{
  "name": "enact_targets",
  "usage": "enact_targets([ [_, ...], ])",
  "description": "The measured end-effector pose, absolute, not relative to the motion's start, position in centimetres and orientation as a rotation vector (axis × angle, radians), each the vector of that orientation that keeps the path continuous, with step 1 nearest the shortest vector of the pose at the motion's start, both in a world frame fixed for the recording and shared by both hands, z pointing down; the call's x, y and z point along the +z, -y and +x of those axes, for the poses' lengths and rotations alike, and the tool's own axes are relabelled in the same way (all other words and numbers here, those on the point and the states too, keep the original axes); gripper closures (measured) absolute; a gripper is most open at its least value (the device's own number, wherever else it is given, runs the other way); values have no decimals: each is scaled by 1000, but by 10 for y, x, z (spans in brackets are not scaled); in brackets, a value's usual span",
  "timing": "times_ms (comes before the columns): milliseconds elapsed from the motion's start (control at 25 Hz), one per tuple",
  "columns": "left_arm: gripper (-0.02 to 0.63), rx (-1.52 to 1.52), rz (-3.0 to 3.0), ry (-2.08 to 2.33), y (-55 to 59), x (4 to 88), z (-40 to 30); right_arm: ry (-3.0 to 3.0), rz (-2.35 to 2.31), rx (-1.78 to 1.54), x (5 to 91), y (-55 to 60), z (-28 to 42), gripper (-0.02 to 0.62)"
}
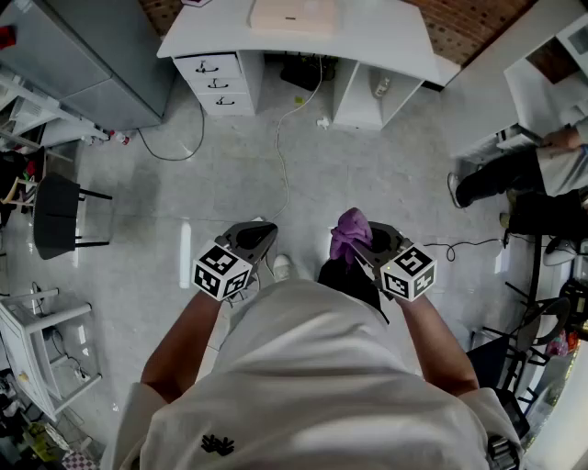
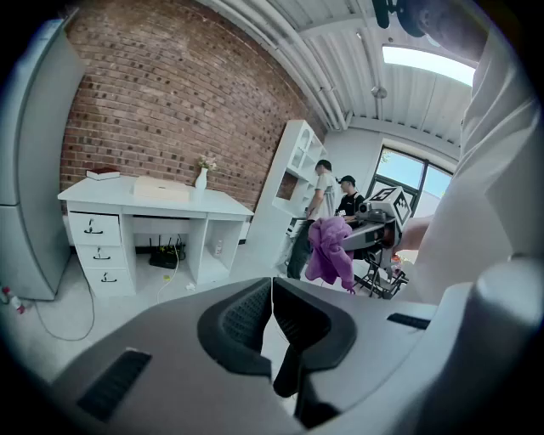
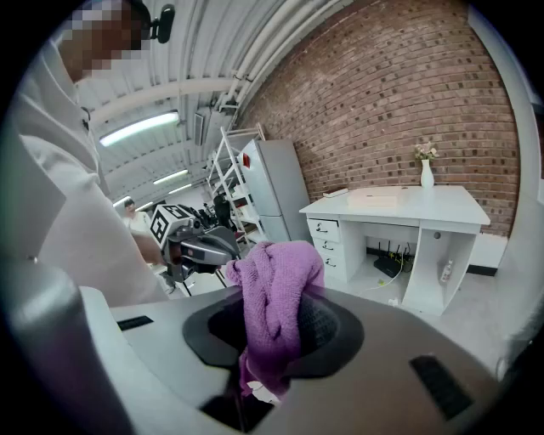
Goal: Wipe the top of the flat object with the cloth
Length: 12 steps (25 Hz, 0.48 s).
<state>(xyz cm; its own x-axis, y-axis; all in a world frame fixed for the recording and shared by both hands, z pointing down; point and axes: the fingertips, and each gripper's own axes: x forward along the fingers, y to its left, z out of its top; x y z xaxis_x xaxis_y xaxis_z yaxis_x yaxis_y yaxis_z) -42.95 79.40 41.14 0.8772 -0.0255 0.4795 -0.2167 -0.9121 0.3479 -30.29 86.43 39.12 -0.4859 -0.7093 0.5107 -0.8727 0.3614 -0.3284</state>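
A purple cloth (image 1: 350, 231) bunches out of my right gripper (image 1: 366, 246), whose jaws are shut on it; in the right gripper view the cloth (image 3: 274, 307) fills the gap between the pads. My left gripper (image 1: 254, 240) is shut with nothing in it, its pads (image 2: 270, 316) pressed together. Both grippers are held close to my body, above the floor. A flat beige object (image 1: 293, 16) lies on the white desk (image 1: 367, 37) far ahead; the same flat object (image 3: 375, 197) shows on the desk in the right gripper view.
The desk has drawers (image 1: 215, 81) on its left and a cable (image 1: 283, 147) trailing over the grey floor. A black chair (image 1: 55, 217) stands at the left, a grey fridge (image 1: 78, 55) at the far left. A seated person (image 1: 542, 184) is at the right.
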Motion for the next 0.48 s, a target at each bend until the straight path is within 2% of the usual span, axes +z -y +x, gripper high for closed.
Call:
enact_targets([
  [240, 580, 654, 2662, 245, -737, 429, -408, 2367, 1341, 834, 414, -813, -287, 483],
  [480, 580, 692, 2668, 298, -678, 428, -344, 2418, 1280, 840, 422, -743, -224, 483],
])
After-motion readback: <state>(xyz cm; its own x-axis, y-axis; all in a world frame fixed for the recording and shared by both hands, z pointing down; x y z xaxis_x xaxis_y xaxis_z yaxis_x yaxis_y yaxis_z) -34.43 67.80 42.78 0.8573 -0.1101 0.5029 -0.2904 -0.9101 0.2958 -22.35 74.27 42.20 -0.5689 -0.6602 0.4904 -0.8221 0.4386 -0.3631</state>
